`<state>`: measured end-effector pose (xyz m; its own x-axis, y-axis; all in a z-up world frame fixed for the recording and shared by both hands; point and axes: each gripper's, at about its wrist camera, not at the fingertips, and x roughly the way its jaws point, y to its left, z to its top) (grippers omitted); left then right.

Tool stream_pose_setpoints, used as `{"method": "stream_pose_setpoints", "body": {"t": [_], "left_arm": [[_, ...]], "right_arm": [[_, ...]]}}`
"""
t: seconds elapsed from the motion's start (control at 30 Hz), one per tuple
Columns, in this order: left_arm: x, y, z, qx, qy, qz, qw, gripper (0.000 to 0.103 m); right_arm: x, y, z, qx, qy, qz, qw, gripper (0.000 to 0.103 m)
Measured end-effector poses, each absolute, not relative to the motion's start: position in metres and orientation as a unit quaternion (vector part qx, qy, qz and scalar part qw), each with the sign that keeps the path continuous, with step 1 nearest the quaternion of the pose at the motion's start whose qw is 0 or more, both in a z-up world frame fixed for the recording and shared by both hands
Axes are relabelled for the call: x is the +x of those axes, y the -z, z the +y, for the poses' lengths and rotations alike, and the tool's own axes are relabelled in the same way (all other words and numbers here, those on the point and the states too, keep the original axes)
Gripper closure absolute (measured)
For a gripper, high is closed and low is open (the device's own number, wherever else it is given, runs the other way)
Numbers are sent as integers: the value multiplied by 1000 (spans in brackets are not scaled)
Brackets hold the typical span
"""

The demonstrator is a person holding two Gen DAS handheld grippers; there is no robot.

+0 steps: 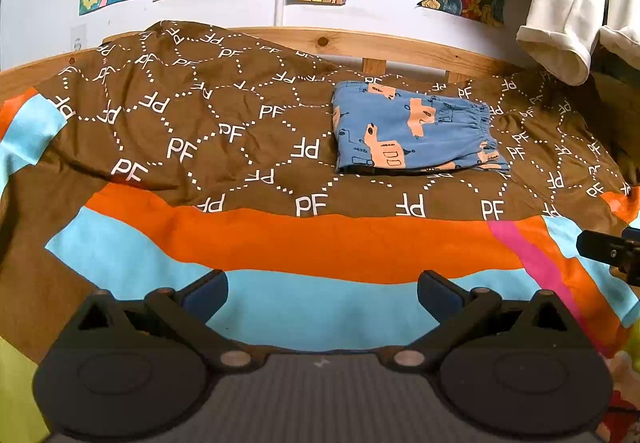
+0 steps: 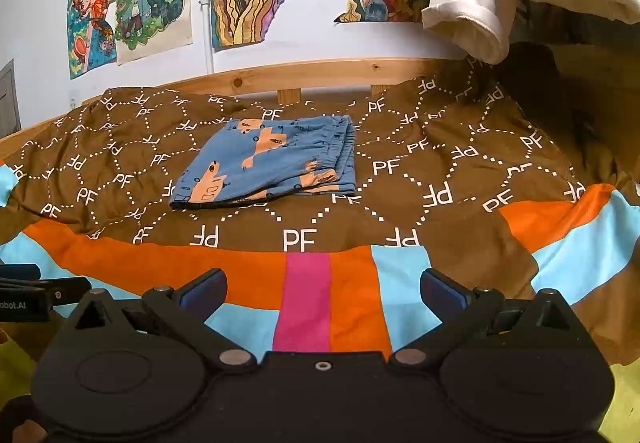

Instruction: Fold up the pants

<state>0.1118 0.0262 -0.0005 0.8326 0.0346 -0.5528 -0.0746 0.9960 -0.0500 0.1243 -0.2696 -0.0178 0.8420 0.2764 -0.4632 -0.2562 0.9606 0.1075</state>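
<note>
Folded blue pants (image 1: 416,133) (image 2: 272,163) on patterned bedspread (image 1: 240,131) (image 2: 420,179), well ahead of left gripper (image 1: 322,289) and right gripper (image 2: 323,287), both spread wide, holding nothing.

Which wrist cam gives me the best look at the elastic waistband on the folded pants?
Right wrist: the stacked waistband layers of the blue pants face the camera near frame centre, showing each folded edge. Left wrist shows the same waistband flatter, at the pants' far right side, with the layers harder to separate.
</note>
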Motion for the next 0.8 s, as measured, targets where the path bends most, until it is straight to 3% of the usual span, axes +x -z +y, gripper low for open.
{"method": "stream_pose_setpoints", "body": {"t": [0.8], "left_arm": [[111,3,27,-31,-25,290,956,0]], "right_arm": [[126,24,-270,24,-132,252,958,1]]}}
